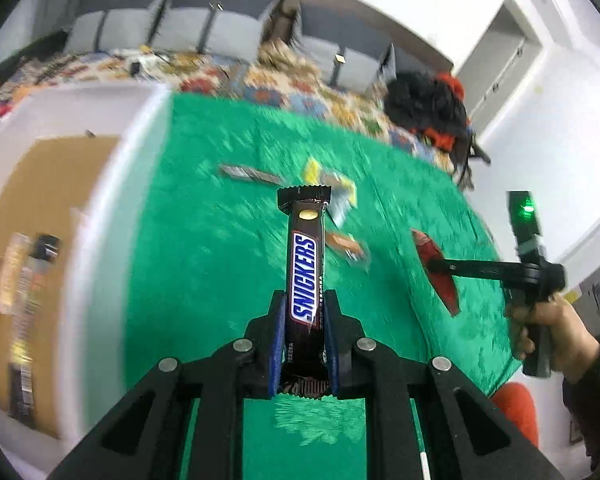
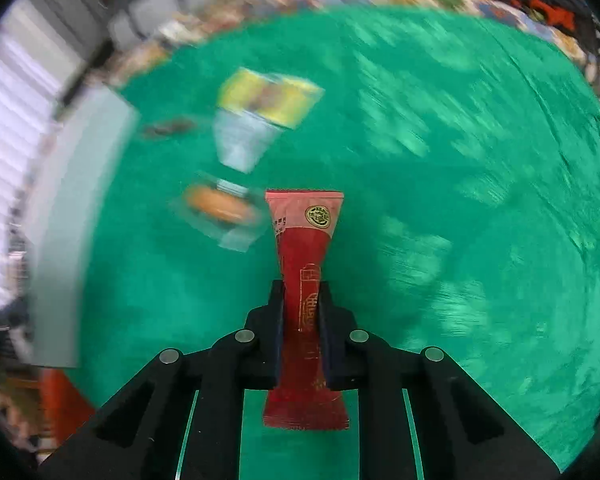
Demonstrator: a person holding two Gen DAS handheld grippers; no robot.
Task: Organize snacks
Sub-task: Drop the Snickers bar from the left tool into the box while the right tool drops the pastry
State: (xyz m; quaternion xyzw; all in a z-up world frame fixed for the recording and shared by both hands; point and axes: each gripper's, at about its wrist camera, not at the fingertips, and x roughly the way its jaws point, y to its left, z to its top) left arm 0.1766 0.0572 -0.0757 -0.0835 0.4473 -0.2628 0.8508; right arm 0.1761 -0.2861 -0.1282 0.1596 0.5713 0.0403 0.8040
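My left gripper is shut on a brown Snickers bar, held above the green cloth just right of a white box. My right gripper is shut on a red snack packet above the cloth. In the left wrist view the right gripper and its red packet show at the right, held by a hand. Loose snacks lie on the cloth: a yellow packet, a clear pouch, an orange-filled wrapper and a dark bar.
The white box has a brown cardboard floor with several wrapped bars lying in it. A patterned rug, grey chairs and a black and red bundle lie beyond the cloth. The box edge shows in the right wrist view.
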